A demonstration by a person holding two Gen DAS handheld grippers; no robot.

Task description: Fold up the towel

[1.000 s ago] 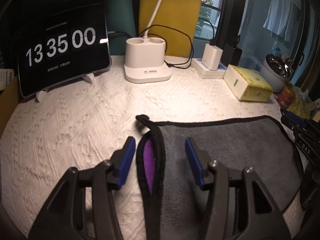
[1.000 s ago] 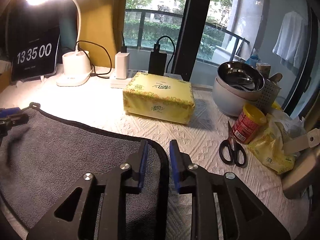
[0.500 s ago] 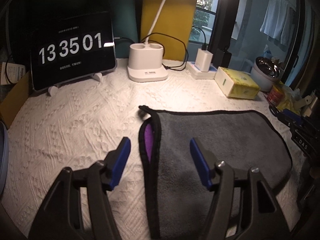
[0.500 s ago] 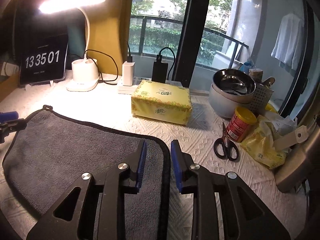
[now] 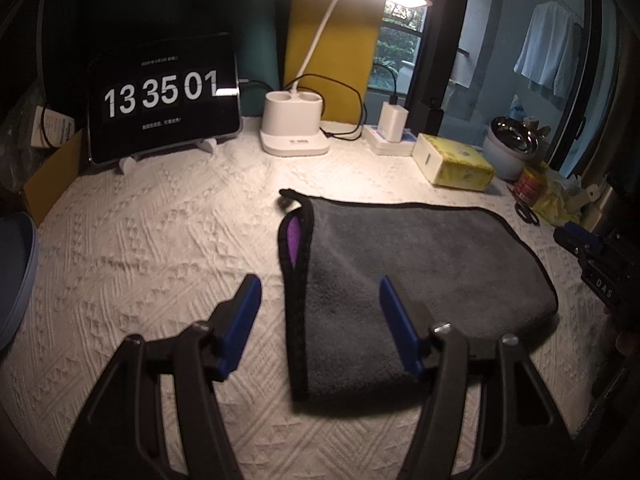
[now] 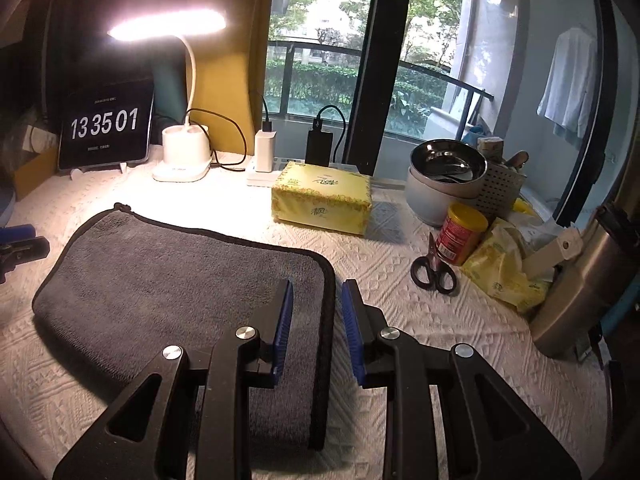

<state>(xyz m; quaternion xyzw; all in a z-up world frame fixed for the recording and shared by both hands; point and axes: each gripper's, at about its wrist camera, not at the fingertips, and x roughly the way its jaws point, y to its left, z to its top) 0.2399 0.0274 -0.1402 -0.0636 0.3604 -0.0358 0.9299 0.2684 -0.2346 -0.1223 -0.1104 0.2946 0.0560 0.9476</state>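
A grey towel [image 5: 408, 264] with black trim lies folded flat on the white textured cloth; a strip of its purple underside shows at the left edge. My left gripper [image 5: 318, 312] is open above that left edge, holding nothing. In the right wrist view the towel [image 6: 160, 280] lies left of centre. My right gripper [image 6: 318, 312] is open a little, its blue pads on either side of the towel's black right edge without clamping it. The left gripper's tip [image 6: 20, 240] shows at the far left.
At the back stand a tablet clock [image 5: 164, 100], a white lamp base [image 5: 294, 128] and a charger [image 5: 394, 122]. A yellow tissue box [image 6: 322, 198], bowls [image 6: 446, 176], a red can [image 6: 460, 234], scissors [image 6: 432, 268] and a steel flask [image 6: 588, 280] crowd the right.
Both grippers have drawn back and up from the towel, so more of the table shows. The left gripper has opened wider; the right gripper has opened slightly. The towel lies still.
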